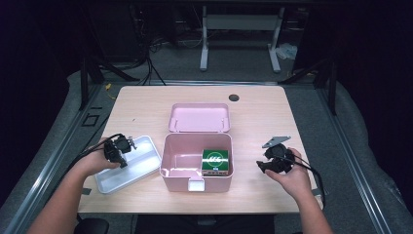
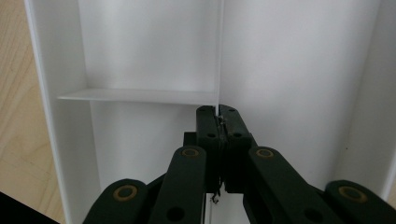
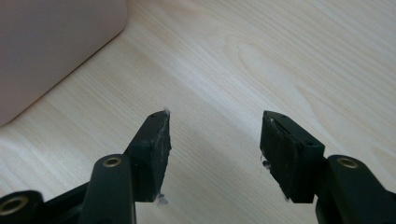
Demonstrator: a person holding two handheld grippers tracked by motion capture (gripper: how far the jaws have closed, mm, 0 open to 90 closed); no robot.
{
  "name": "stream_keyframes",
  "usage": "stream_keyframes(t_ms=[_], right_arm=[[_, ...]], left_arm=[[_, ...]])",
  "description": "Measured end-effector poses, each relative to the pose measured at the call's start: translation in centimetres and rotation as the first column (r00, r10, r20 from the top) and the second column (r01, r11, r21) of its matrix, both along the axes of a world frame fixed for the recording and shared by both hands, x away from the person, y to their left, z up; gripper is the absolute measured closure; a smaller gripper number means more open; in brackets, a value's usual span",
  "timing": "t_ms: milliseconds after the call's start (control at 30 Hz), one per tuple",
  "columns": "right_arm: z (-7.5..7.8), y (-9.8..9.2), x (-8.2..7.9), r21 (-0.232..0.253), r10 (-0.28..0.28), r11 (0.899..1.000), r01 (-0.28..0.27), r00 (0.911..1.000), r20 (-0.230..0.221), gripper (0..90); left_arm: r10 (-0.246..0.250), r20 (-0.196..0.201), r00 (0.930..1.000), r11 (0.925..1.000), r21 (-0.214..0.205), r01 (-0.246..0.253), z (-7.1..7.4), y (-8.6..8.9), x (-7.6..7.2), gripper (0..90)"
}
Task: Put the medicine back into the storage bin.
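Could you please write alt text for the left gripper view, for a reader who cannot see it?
The left gripper has its two black jaws shut on the thin upright divider inside a white tray. A crosswise partition branches off the divider to the left, and light wooden table shows along the left edge.

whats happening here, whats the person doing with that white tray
A person holds a gripper in each hand at a wooden table. The left gripper is shut on a thin divider wall inside the white tray, left of an open pink box. A green packet sits in the box, and the lid lies behind it. The right gripper hangs open over bare table to the box's right.
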State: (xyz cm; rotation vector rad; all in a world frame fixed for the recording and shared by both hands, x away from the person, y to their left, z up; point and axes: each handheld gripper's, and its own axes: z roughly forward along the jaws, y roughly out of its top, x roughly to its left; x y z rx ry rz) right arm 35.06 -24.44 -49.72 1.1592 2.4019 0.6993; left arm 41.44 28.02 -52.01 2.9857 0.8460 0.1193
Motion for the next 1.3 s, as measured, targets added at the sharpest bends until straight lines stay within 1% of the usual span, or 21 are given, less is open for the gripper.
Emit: stream_keyframes(t_ms=[100,133,167,300,467,500,533,567,633,700,767,833,900,967,1067,1133,1167,1200,1300], right_arm=[[-0.6,-0.7,0.0,0.017,-0.031,0.999,0.031,0.9995,-0.007,42.3],[-0.7,-0.8,-0.1,0.017,-0.036,0.999,0.036,0.9993,-0.008,42.3],[-0.8,-0.9,-0.2,0.004,-0.041,0.999,0.041,0.9992,-0.001,42.2],[-0.7,-0.9,-0.4,0.016,-0.041,0.999,0.041,0.9991,0.012,42.2],[-1.0,-0.7,-0.6,0.026,-0.038,0.999,0.037,0.9989,0.028,42.1],[-1.0,-0.6,-0.6,0.025,-0.039,0.999,0.038,0.9986,0.036,42.1],[-0.9,-0.6,-0.7,0.035,-0.039,0.999,0.037,0.9984,0.041,42.1],[-0.9,-0.6,-0.7,0.040,-0.039,0.998,0.037,0.9984,0.042,42.1],[-1.0,-0.5,-0.8,0.046,-0.043,0.998,0.041,0.9977,0.051,42.1],[-1.0,-0.5,-0.8,0.043,-0.037,0.998,0.035,0.9978,0.054,42.1],[-1.0,-0.5,-0.9,0.047,-0.040,0.998,0.038,0.9976,0.057,42.1],[-1.0,-0.4,-1.0,0.049,-0.041,0.998,0.038,0.9976,0.056,42.1],[-1.0,-0.4,-1.0,0.051,-0.038,0.998,0.035,0.9978,0.055,42.2],[-1.1,-0.2,-1.0,0.041,-0.035,0.999,0.033,0.9977,0.057,42.2],[-1.2,-0.1,-1.0,0.041,-0.031,0.999,0.029,0.9980,0.055,42.3],[-1.3,0.0,-1.0,0.038,-0.033,0.999,0.031,0.9979,0.055,42.3],[-1.3,0.0,-1.0,0.037,-0.033,0.999,0.032,0.9980,0.054,42.3],[-1.3,0.0,-1.0,0.036,-0.031,0.999,0.029,0.9980,0.054,42.3],[-1.3,0.0,-1.0,0.039,-0.031,0.999,0.029,0.9981,0.053,42.3]], left_arm=[[-0.005,-0.003,1.0000,1.0000,0.003,0.005,0.0,0.0,0.0,88.6],[-0.009,-0.006,0.9999,1.0000,0.001,0.009,0.0,0.0,0.1,88.8],[-0.006,-0.014,0.9999,1.0000,-0.003,0.006,0.0,0.0,0.1,88.9],[-0.007,-0.036,0.9993,0.9999,0.013,0.007,0.0,-0.2,0.4,89.3],[0.017,-0.056,0.9983,0.9999,0.000,-0.017,0.1,0.0,0.6,89.7],[0.024,-0.056,0.9982,0.9997,-0.007,-0.025,0.1,0.0,0.7,89.7],[0.030,-0.058,0.9979,0.9995,-0.008,-0.031,0.1,0.0,0.7,89.8],[0.026,-0.051,0.9984,0.9996,-0.007,-0.026,0.2,0.0,0.7,89.8],[0.030,-0.056,0.9980,0.9995,-0.002,-0.030,0.3,0.0,0.7,89.8],[0.031,-0.051,0.9982,0.9995,-0.002,-0.032,0.5,-0.1,0.7,89.8],[0.042,-0.059,0.9973,0.9991,-0.006,-0.043,0.8,-0.1,0.7,89.8],[0.039,-0.059,0.9975,0.9991,-0.012,-0.040,1.1,0.0,0.7,89.8],[0.040,-0.056,0.9976,0.9991,-0.011,-0.041,1.7,0.1,0.7,89.9],[0.046,-0.053,0.9976,0.9988,-0.016,-0.047,2.0,0.3,0.6,89.8],[0.049,-0.049,0.9976,0.9987,-0.010,-0.049,2.6,0.4,0.5,89.8],[0.049,-0.052,0.9974,0.9986,-0.016,-0.050,3.1,0.6,0.4,89.9],[0.052,-0.044,0.9976,0.9985,-0.016,-0.053,3.4,0.6,0.3,89.9],[0.052,-0.049,0.9974,0.9985,-0.017,-0.053,3.6,0.7,0.3,89.8],[0.054,-0.041,0.9977,0.9982,-0.022,-0.055,4.4,0.9,0.1,89.8]])
